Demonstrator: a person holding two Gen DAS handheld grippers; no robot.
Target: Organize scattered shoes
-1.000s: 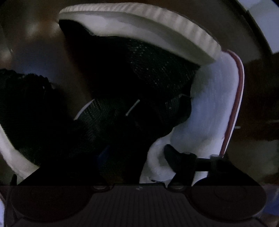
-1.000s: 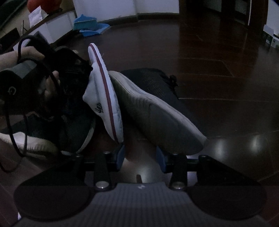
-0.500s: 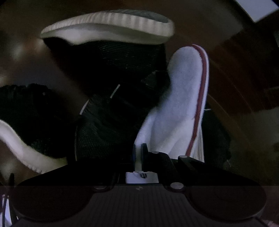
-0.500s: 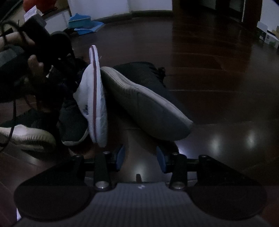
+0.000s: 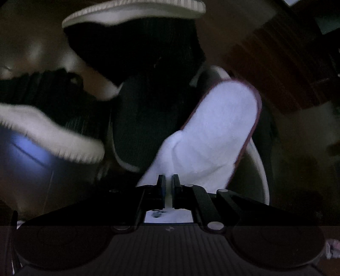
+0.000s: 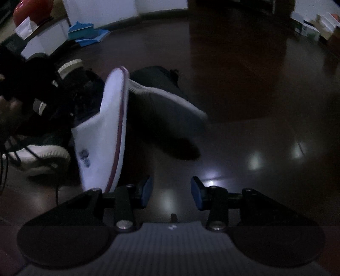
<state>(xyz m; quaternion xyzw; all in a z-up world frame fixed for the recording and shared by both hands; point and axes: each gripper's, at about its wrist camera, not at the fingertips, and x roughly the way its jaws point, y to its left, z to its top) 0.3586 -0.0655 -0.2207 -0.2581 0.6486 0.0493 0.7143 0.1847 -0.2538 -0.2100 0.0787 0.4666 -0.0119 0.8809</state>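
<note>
A white slipper (image 5: 212,131) with a dark red edge hangs in the air, my left gripper (image 5: 169,186) shut on its upper. In the right wrist view the same slipper (image 6: 104,135) stands on edge at the left, above the floor. Behind it a black sneaker (image 6: 165,99) with a pale sole lies on its side. More black sneakers with white soles (image 5: 53,135) lie under and beyond the slipper. My right gripper (image 6: 171,192) is open over bare floor, just right of the slipper, with nothing between its blue pads.
Dark glossy wooden floor (image 6: 255,95) stretches to the right and far side. A blue object (image 6: 87,34) and white furniture (image 6: 102,10) stand at the back left. Boxes (image 6: 312,25) sit at the far right. A hand (image 6: 10,112) holds the left gripper.
The left gripper has closed on the slipper's upper and lifted it off the pile of sneakers. The right gripper has opened wider and drawn closer to the slipper.
</note>
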